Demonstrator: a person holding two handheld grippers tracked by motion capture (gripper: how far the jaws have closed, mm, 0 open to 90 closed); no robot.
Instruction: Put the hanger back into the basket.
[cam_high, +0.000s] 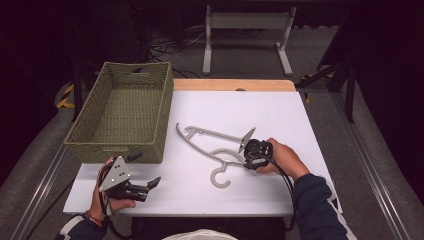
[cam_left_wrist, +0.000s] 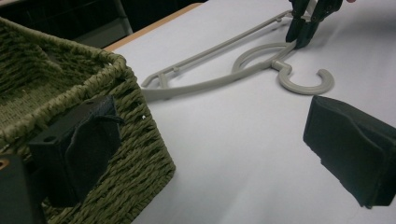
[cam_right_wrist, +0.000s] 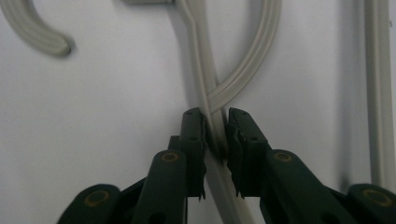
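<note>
The left gripper (cam_high: 150, 184) is resting near the table's (cam_high: 280, 190) front edge, jaws spread with nothing between them; the right gripper (cam_right_wrist: 215, 133) is pinching the grey plastic hanger (cam_high: 212, 145) on its curved arm beside the hook; the hanger is lying flat mid-table; the woven basket (cam_high: 120, 145) is sitting empty at far left; open surface is lying beyond the hanger.

White table surface (cam_high: 280, 115) over a pale wooden top, edge strip exposed at the far side (cam_high: 235, 85). Grey carpeted floor (cam_high: 320, 55) all round. White metal frame legs (cam_high: 247, 22) standing beyond the table. Loose black cables (cam_high: 167, 47) tangled on the floor behind. Yellow-and-black hazard tape (cam_high: 65, 97) at far left. Metal rails (cam_high: 370, 165) flanking both sides. Surroundings dark; lighting concentrated on the table.
</note>
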